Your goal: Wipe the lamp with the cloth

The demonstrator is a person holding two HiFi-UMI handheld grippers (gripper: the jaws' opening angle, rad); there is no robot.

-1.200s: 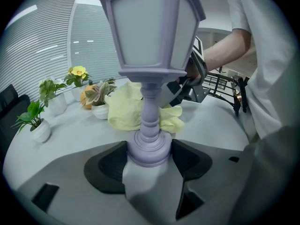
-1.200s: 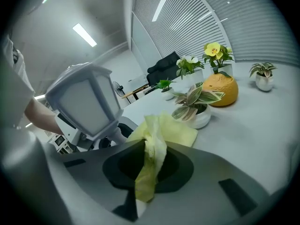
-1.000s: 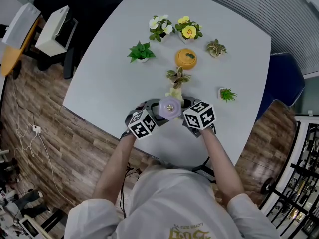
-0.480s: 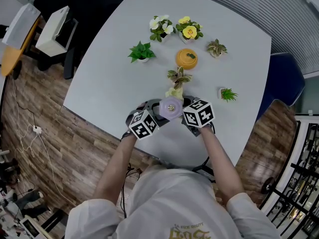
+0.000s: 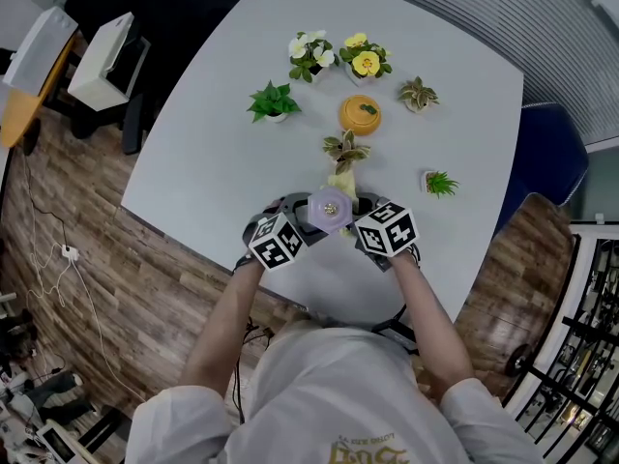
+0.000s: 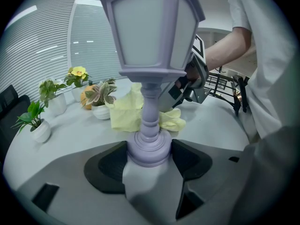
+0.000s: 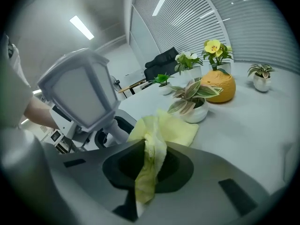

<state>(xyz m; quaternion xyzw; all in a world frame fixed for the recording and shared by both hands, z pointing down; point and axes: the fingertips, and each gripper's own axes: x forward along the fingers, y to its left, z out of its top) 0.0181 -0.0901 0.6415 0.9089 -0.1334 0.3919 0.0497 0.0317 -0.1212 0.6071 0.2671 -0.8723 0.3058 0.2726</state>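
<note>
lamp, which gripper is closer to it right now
Left. The left gripper is clamped on the base of the lamp; the right gripper sits just beside the lamp's post, pinching the yellow cloth.

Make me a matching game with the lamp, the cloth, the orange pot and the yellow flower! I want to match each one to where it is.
Things:
1. lamp
2. cloth
3. orange pot
4. yellow flower

Places:
A. pinched in the right gripper
B. on the table, just beyond the stripy-leaf plant
C. base gripped by the left gripper
D. at the table's far end, next to the white flowers

Pairs: 1-C, 2-A, 3-B, 4-D
</note>
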